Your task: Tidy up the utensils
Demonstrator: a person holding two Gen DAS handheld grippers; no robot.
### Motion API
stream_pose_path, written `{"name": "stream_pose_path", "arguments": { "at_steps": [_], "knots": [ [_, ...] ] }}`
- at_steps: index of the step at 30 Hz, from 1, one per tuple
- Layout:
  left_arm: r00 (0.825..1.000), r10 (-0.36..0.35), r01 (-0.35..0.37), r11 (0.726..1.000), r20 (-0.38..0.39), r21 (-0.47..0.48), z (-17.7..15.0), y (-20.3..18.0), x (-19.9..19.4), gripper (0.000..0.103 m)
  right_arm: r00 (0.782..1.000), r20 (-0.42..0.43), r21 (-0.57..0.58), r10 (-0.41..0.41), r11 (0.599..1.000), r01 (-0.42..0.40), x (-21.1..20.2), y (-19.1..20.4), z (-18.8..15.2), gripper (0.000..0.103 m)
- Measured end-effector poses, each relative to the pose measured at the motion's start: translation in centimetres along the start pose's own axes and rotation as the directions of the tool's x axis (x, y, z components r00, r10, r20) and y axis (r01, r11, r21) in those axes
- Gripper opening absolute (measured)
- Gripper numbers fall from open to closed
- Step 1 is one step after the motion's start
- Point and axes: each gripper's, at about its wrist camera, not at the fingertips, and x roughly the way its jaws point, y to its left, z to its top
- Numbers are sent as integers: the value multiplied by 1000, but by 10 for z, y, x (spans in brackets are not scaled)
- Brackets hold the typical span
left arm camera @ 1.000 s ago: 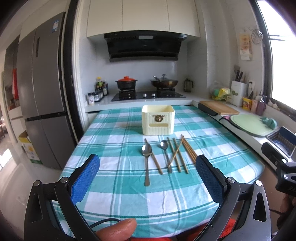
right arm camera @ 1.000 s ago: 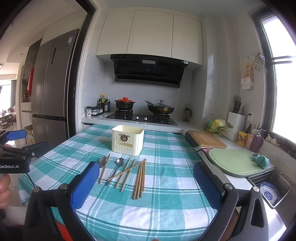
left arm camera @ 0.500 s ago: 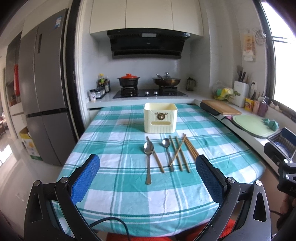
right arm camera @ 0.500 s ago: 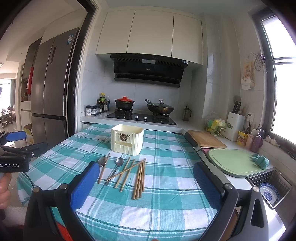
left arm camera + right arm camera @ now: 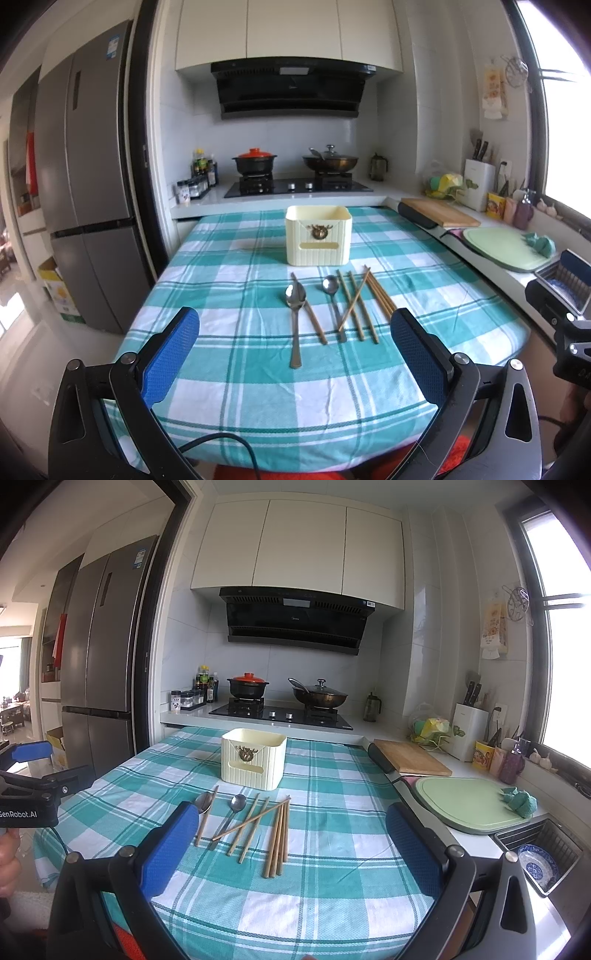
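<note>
- Left gripper (image 5: 295, 354): jaws spread wide, nothing between the blue pads (image 5: 170, 360); held above the near edge of the table (image 5: 221, 424).
- Right gripper (image 5: 291, 843): jaws likewise wide apart, holding nothing; also over the near edge, toward the table's right side. In its view the left gripper shows at the far left, off the table's left edge.
- Table carries a teal-and-white checked cloth.
- Utensils lie in a loose row at mid-table, handles toward the near edge.
- Large spoon (image 5: 295, 317): leftmost of the row, bowl facing up, handle reaching nearest to the near edge.
- One chopstick (image 5: 308, 308) lies slanted, touching or crossing the large spoon; which is on top I cannot tell.
- Small spoon (image 5: 334, 306): just right of the large spoon.
- Loose chopsticks (image 5: 354, 304): right of the small spoon, one laid slantwise across the others.
- Bundle of chopsticks (image 5: 277, 843): rightmost, lying side by side and touching.
- Cream utensil holder (image 5: 318, 235): upright, just beyond the row, toward the far edge, open top, deer emblem on its front.
- Beyond the far edge: counter with stove (image 5: 297, 184), a red-lidded pot and a wok on it.
</note>
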Motion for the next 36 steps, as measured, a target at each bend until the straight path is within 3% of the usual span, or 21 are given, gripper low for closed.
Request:
{"name": "stream_pose_path", "arguments": {
  "at_steps": [36],
  "knots": [
    [1000,5,-5,1000,-4,-2,1,5,3,103,1000,0,0,-5,1000,5,0,2,-1,103]
  ]
}}
